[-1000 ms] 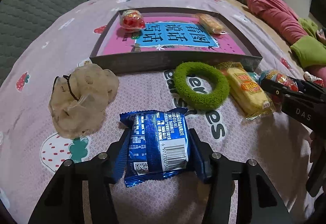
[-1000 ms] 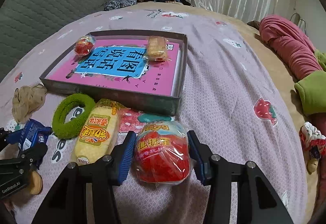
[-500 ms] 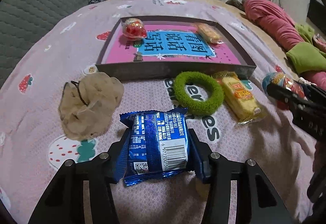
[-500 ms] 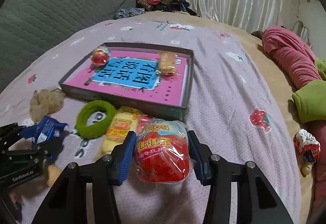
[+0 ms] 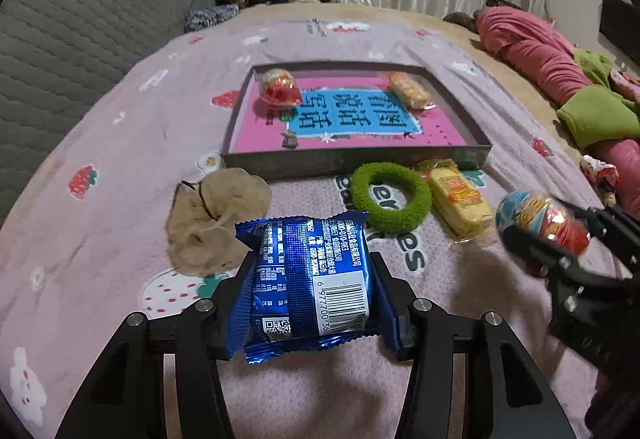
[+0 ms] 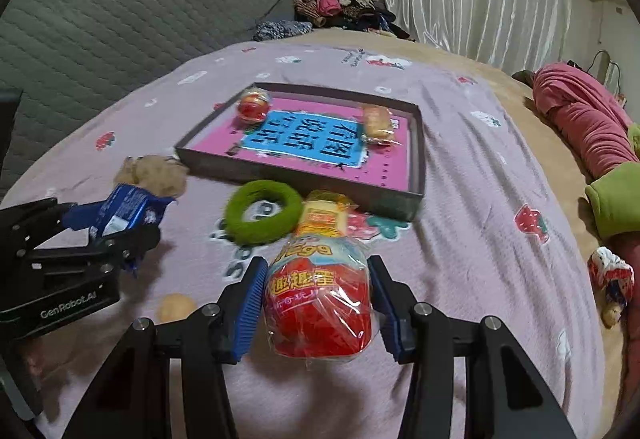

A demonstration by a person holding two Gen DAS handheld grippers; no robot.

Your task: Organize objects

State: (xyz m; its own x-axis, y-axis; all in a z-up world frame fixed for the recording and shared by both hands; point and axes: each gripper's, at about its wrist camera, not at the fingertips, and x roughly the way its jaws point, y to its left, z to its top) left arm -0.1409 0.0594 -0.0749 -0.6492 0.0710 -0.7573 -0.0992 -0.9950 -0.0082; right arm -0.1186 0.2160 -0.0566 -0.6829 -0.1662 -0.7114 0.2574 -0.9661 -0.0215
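A blue snack packet sits clamped in the left gripper above the pink blanket; the right gripper squeezes a red wrapped toy; ahead lie a green ring, a yellow snack and the shallow grey box holding two more wrapped items

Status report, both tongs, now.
Left tongs shut on blue biscuit packet. Right tongs shut on red toy egg. Box tray ahead, green ring between.
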